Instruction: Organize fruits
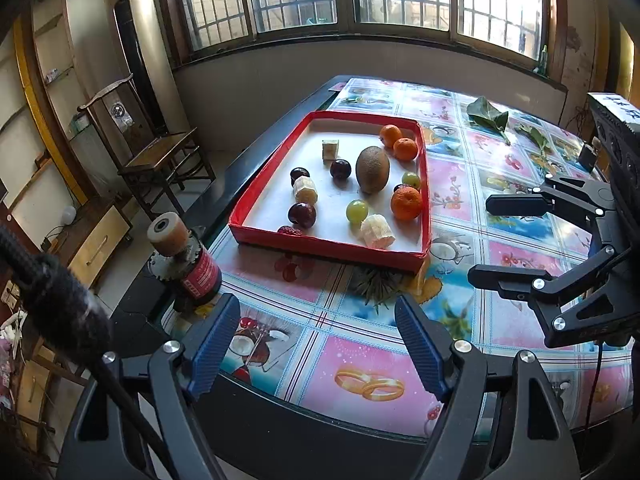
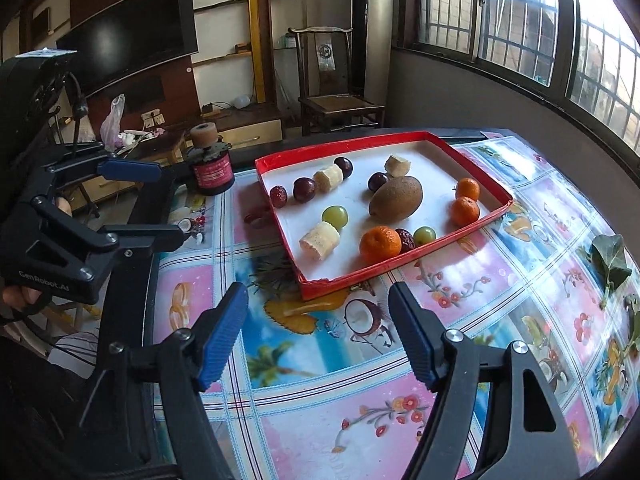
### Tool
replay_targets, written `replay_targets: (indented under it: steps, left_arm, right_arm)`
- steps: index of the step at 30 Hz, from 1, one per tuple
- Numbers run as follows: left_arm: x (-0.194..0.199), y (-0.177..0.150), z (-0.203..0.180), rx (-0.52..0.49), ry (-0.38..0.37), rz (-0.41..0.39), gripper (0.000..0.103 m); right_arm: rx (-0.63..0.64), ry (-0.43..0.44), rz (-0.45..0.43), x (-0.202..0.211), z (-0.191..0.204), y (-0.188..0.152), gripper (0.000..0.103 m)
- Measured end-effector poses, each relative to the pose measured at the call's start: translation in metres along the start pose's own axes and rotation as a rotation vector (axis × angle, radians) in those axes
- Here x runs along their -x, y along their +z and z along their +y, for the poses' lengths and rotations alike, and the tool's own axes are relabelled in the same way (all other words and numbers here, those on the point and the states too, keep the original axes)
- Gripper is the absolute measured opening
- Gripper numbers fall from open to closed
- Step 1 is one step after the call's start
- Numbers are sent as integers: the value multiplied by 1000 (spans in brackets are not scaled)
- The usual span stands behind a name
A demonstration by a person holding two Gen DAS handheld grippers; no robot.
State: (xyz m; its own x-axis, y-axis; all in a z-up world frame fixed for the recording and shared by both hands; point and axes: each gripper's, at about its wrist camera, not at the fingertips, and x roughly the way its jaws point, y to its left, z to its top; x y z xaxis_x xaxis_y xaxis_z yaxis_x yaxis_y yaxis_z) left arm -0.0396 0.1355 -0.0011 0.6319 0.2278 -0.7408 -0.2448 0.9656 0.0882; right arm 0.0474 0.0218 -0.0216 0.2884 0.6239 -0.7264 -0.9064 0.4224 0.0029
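Well, both grippers hang over the colourful printed tablecloth (image 2: 320,420), short of the shallow red cardboard tray (image 1: 424,184). The left gripper (image 1: 316,344) and right gripper (image 2: 316,332) each stand wide open, holding nothing. Ahead in the tray lie a brown kiwi (image 1: 372,169), orange mandarins (image 1: 406,202), green grapes (image 2: 335,216), dark plums (image 1: 302,215) and peeled banana chunks (image 2: 320,240).

We see a red-walled tray (image 1: 256,196) with a white floor, holding a brown kiwi (image 1: 372,169), orange tangerines (image 1: 406,202), green grapes (image 1: 357,211) and dark purple plums (image 1: 302,215). At six o'clock from it, the tablecloth (image 1: 360,380) shows pink and blue squares printed with flowers, coconuts and gold rings. Both our grippers are black with blue ribbed pads (image 2: 222,336).
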Motion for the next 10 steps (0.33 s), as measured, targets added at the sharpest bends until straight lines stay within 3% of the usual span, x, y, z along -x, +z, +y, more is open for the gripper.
replay_targets:
  steps: [10]
  left_arm:
    - [9, -3, 9, 36, 22, -40, 80]
  right_arm:
    - [14, 12, 14, -4, 7, -7, 73]
